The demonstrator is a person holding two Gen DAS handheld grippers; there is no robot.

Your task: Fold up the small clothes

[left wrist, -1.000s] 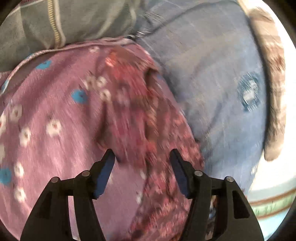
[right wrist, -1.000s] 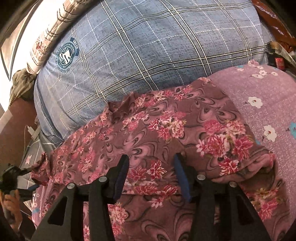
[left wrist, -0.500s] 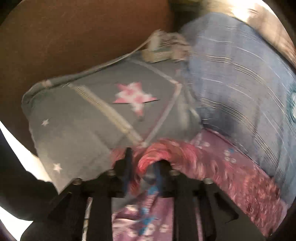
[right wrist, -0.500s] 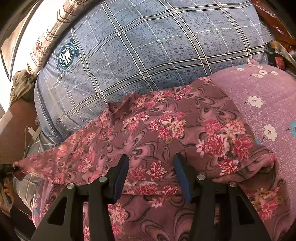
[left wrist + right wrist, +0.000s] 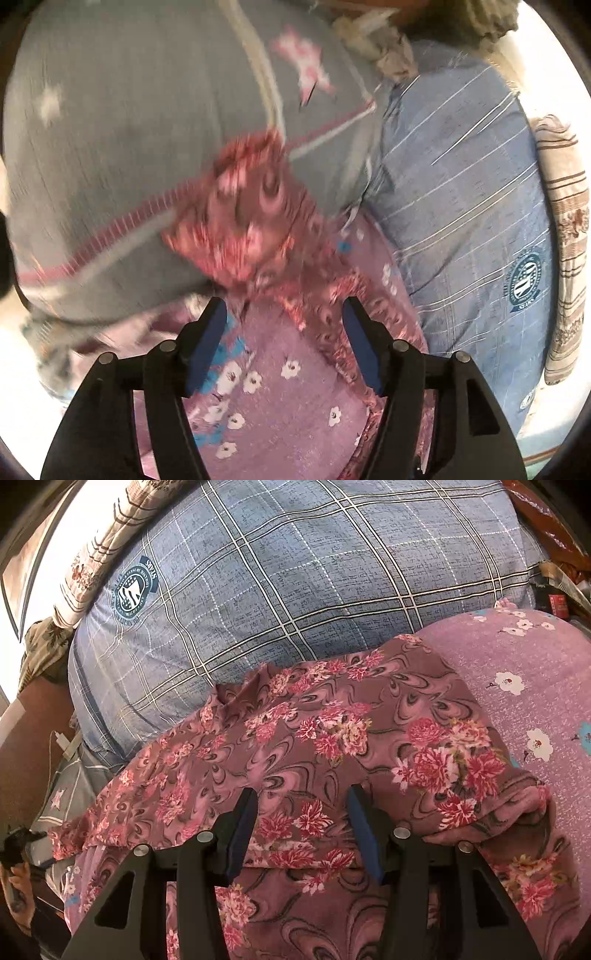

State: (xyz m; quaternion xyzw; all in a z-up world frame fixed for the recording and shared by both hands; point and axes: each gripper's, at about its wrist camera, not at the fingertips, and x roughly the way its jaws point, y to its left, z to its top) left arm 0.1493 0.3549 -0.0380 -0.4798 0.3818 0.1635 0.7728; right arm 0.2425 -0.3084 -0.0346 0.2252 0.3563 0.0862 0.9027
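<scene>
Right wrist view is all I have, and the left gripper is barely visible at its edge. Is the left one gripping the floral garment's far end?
Observer: No. The left gripper has its jaws open and they are not closed on anything.
Operator: Where is that end of the cloth, then?
Observer: The floral garment is bunched just ahead of the jaws, lying partly on a grey star-print pillow. It is motion-blurred.
Operator: What is directly below the jaws?
Observer: Mostly the purple flowered sheet, with an edge of the garment running past the right-hand finger.
</scene>
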